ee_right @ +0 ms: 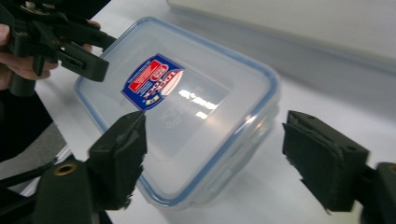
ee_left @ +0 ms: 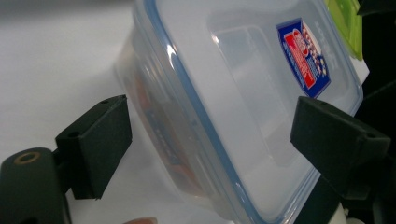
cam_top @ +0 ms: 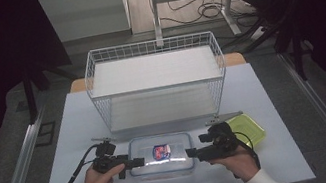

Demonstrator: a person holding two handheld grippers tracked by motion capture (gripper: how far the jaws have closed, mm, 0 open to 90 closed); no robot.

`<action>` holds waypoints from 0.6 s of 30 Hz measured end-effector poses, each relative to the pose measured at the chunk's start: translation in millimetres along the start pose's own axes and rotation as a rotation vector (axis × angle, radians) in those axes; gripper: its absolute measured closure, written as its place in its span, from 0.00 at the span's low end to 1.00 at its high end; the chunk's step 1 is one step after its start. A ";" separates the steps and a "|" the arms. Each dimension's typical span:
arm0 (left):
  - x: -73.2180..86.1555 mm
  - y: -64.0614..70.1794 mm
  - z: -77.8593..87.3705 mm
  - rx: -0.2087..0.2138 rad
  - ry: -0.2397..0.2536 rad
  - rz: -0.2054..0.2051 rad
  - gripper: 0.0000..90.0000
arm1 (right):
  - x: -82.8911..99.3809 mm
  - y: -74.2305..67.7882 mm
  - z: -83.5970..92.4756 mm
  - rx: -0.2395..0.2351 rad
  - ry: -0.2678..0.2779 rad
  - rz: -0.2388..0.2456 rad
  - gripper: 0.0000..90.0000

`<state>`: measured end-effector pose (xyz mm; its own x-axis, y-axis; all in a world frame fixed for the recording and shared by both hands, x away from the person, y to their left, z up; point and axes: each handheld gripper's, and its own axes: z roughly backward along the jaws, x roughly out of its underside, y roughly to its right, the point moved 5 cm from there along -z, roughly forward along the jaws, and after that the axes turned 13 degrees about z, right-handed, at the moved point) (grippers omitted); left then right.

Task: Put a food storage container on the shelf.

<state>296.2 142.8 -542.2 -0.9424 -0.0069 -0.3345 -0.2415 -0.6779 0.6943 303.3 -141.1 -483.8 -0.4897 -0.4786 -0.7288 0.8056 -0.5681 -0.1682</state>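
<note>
A clear plastic container (cam_top: pixel 164 165) with a blue-rimmed lid and a red and blue sticker lies at the front centre of the table. My left gripper (cam_top: pixel 135 162) is at its left end. In the left gripper view the box (ee_left: pixel 243 93) lies between the wide-apart jaws of that gripper (ee_left: pixel 212 130), and the pads do not press on it. My right gripper (cam_top: pixel 191 153) is at the box's right end. In the right gripper view its jaws (ee_right: pixel 217 144) straddle a corner of the box (ee_right: pixel 196 121) with gaps on both sides. The left gripper (ee_right: pixel 70 42) shows beyond the box.
A white wire basket (cam_top: pixel 156 80) with two shelves stands behind the container, in the middle of the table. A yellow-green lid (cam_top: pixel 247 127) lies to the right of the box, behind my right gripper. The table's front edge runs just below both hands.
</note>
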 end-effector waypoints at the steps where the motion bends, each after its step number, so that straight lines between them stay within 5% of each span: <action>1: 0.0 0.5 0.3 0.007 -0.001 0.003 0.16 | 0.8 -1.9 -5.0 -0.027 -0.014 -0.020 0.22; 5: 1.0 1.5 -0.4 0.039 -0.015 0.017 0.23 | 0.9 -1.9 -10.3 -0.041 -0.021 -0.051 0.21; 18: 0.7 -0.5 2.8 0.050 -0.002 0.028 0.29 | 8.5 1.5 -20.9 -0.086 -0.062 -0.216 0.26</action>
<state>295.1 145.2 -540.9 -0.9495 -0.0236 -0.3129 -0.2262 -0.6396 0.7347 307.2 -132.0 -504.1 -0.6713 -0.3936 -0.6280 0.7040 -0.6037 -0.3741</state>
